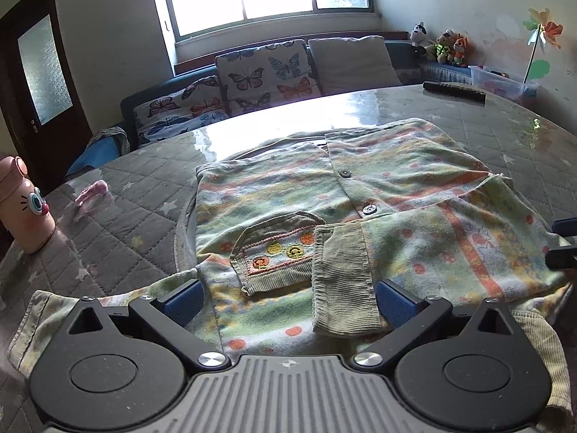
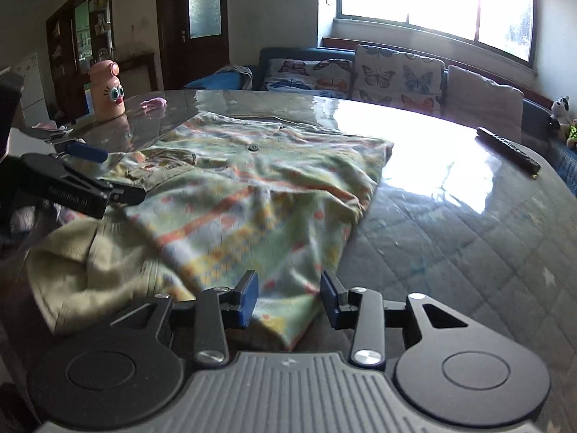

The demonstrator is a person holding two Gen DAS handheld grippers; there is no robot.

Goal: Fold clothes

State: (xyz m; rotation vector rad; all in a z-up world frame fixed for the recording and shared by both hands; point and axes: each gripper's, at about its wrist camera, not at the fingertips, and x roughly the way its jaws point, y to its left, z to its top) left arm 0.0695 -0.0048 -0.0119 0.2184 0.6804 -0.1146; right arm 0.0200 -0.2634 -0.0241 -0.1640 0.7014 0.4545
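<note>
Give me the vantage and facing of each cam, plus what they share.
Left wrist: low over the near hem of the cardigan, facing the window; its own left tongs open, right tongs at the right edge.
Right wrist: low at the cardigan's right corner, facing left across the table; its own right tongs open astride the fabric, left tongs at left.
Shared: cardigan, pink bottle, remote, butterfly cushions.

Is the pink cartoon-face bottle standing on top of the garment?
No: in the left wrist view the pink bottle stands on the quilted table cover, well left of the garment.
</note>
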